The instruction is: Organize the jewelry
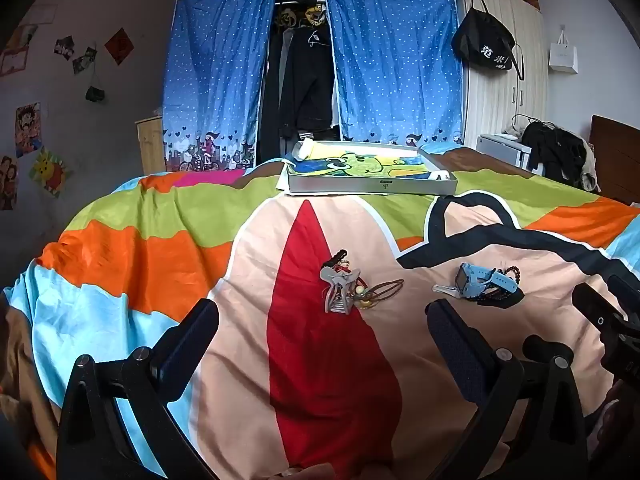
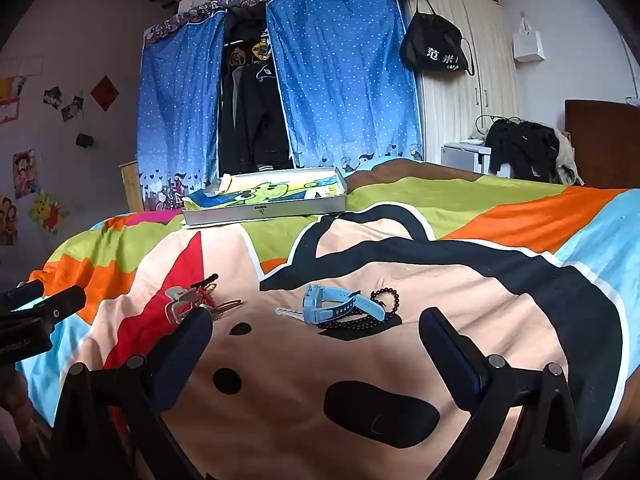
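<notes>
Both grippers hang low over a bed covered by a bright cartoon-print bedspread, each with its fingers spread wide and nothing between them. The left gripper faces a small heap at twelve o'clock: a grey claw hair clip lying on top of red and brown hair ties, with a black clip poking out at its far end. How many ties are tangled there is hard to make out. At two o'clock from the left gripper, well apart from that heap, lie a light blue watch, a dark bead bracelet touching and partly under its strap, and a small pale item just beside its left end, too small to identify.

In the right wrist view the right gripper points almost straight at the watch; the beads sit at one o'clock. Its left finger covers the near part of the hair clip heap. The other gripper's body is cut off at the frame's nine o'clock edge.

Open bedspread lies between the fingers and both heaps, and a broad stretch beyond them reaches a shallow white tray at the far side, lined with a cartoon picture. The bed drops away at nine o'clock. Behind stand a blue curtained wardrobe and a hanging black bag.
</notes>
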{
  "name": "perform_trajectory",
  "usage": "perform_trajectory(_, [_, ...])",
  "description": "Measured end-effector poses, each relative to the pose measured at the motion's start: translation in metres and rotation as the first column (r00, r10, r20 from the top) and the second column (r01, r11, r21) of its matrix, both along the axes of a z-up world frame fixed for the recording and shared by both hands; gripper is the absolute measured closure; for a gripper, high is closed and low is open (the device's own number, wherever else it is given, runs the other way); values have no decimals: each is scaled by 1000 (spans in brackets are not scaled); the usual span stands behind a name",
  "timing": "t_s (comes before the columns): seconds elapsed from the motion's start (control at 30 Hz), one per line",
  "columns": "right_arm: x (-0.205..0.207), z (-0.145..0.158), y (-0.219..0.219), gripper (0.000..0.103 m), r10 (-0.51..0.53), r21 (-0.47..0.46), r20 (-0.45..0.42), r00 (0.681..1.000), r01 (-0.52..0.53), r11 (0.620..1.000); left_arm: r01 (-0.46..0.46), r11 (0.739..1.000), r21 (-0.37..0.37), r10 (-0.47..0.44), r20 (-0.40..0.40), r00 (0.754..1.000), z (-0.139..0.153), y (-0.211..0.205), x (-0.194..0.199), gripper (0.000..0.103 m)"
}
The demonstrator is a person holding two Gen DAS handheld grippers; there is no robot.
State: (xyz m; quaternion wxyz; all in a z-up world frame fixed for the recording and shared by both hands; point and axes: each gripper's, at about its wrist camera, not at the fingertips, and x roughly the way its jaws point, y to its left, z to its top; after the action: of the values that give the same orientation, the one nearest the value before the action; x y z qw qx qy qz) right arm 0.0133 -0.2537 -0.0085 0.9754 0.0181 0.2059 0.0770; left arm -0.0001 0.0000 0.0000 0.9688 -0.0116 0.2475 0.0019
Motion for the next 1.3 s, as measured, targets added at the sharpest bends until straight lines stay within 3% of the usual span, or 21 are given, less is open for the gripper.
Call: perform_trajectory(1.3, [6, -9, 3, 0, 6, -13, -53, 999, -6, 1000, 0, 1000, -11, 0, -7, 1000, -4, 2, -1, 1])
